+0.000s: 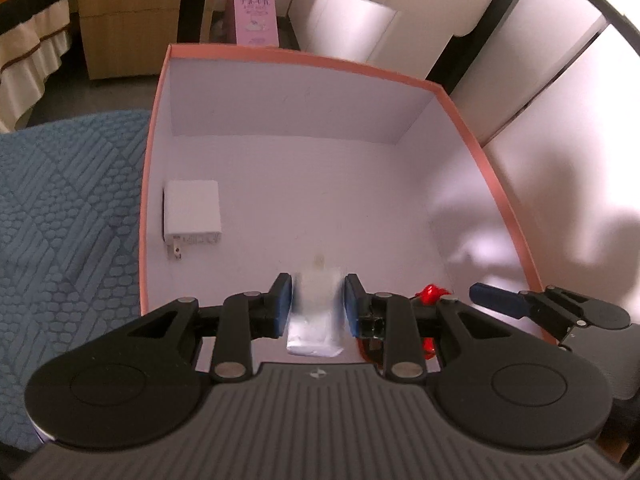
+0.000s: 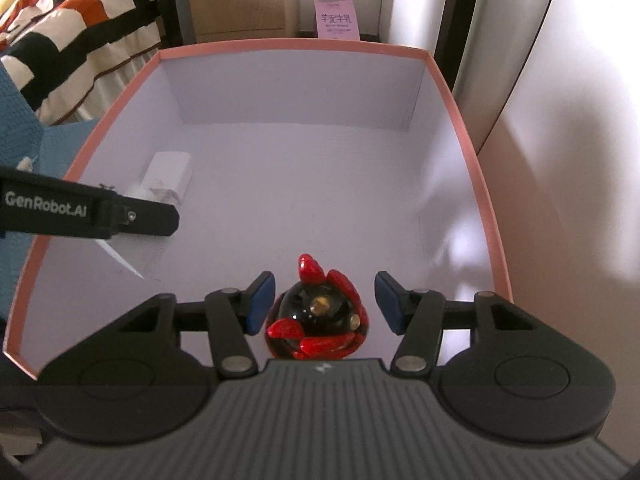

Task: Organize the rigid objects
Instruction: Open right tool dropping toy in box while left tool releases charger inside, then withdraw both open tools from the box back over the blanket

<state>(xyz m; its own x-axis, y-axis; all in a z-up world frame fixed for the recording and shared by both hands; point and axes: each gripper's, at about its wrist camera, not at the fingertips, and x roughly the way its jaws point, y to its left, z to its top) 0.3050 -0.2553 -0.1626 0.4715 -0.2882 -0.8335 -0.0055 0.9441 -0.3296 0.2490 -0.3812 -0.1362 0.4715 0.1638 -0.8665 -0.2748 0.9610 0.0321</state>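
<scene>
Pink-rimmed white box (image 2: 452, 92), red-and-black figurine (image 2: 320, 312), white charger (image 1: 192, 212), blue quilted cloth (image 1: 68, 216)

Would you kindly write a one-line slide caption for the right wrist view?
Right hand-held gripper lowers a glossy red-and-black figurine into a pink-rimmed white cardboard box, jaws apart around it.

The left tool (image 1: 316, 304) hides most of the red figurine (image 1: 430, 294).

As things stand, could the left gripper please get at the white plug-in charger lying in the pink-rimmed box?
Probably not yet: the left gripper has a small white packet between its fingers. Otherwise the white plug-in charger lies uncovered on the pink-rimmed box floor.
</scene>
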